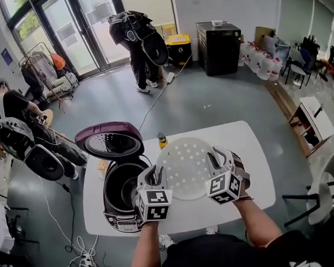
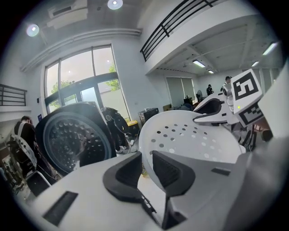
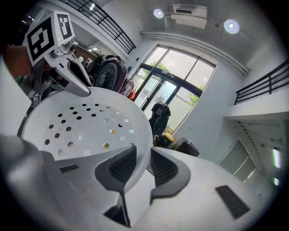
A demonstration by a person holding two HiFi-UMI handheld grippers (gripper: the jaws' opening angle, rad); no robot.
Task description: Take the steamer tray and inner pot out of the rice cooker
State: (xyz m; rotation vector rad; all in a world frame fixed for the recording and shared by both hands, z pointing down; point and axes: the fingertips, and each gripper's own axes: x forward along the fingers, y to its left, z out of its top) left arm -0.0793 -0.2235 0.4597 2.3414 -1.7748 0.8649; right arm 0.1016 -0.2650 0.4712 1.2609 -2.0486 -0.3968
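From above, my head camera looks steeply down on the steamer tray (image 1: 186, 167). My gripper cameras sit close at its left and right rims, facing inward; all three views share it.

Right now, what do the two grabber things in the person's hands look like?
The left gripper and right gripper match: each has a smooth white shell, two dark grey jaws with ribbed pads, and a cube printed with black-and-white square markers. The person wears a black top.
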